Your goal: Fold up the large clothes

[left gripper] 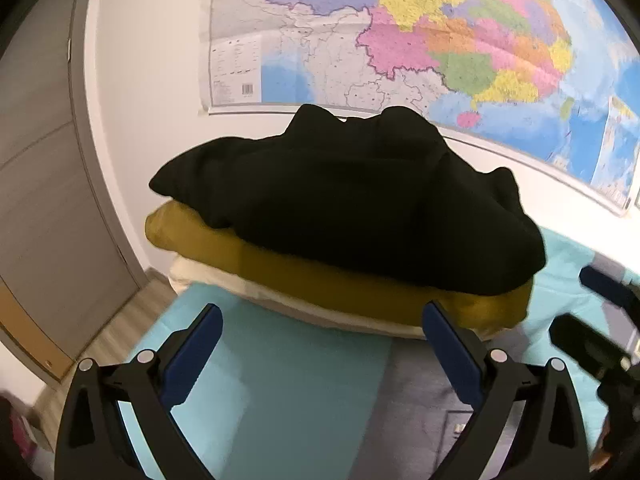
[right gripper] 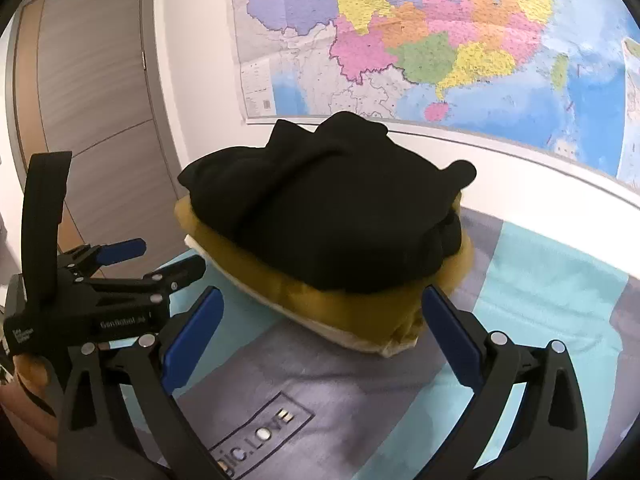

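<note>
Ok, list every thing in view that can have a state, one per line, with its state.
Black garment: folded, top of the pile.
Mustard garment: folded, under the black one.
Cream garment: folded, bottom of the pile.
Bedcover: spread flat under the pile.
Map: hung on the wall behind.
Door: closed.
Left tongs: open, empty.
Right tongs: open, empty.

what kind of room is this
Most likely a bedroom at home: folded clothes are stacked on a bed sheet in teal and grey, a large coloured wall map hangs behind, and a door stands at the left.
</note>
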Demonstrator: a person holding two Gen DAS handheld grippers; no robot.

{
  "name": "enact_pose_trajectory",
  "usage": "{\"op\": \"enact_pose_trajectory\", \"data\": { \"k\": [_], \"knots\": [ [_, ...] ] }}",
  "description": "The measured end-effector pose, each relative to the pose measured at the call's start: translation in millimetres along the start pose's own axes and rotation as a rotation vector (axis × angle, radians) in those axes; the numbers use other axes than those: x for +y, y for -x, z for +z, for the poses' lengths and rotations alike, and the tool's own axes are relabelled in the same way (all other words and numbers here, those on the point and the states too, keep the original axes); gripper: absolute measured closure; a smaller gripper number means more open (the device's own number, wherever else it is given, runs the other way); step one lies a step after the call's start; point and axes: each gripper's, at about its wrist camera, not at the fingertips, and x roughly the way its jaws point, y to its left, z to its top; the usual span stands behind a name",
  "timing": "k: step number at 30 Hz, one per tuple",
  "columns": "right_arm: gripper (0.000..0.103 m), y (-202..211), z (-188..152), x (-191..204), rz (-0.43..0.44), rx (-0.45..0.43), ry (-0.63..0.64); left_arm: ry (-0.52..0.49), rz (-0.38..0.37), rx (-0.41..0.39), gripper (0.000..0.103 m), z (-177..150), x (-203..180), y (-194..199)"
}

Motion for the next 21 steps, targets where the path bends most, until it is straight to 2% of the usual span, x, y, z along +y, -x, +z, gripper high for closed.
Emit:
{"op": "enact_pose_trajectory", "data": {
  "k": [5,21],
  "knots": [
    [0.005,11.2,-13.1,3.9,0.010,0.016,-0.007,0.013,-0.021,0.012,0.007,-7.1,-4.0,10.3],
    [0.005,41.1,-35.0,10.1,0.015,0.022,-0.005,0.005,-0.005,0.010,0.007,-26.2,-17.8,38.3]
  ]
}}
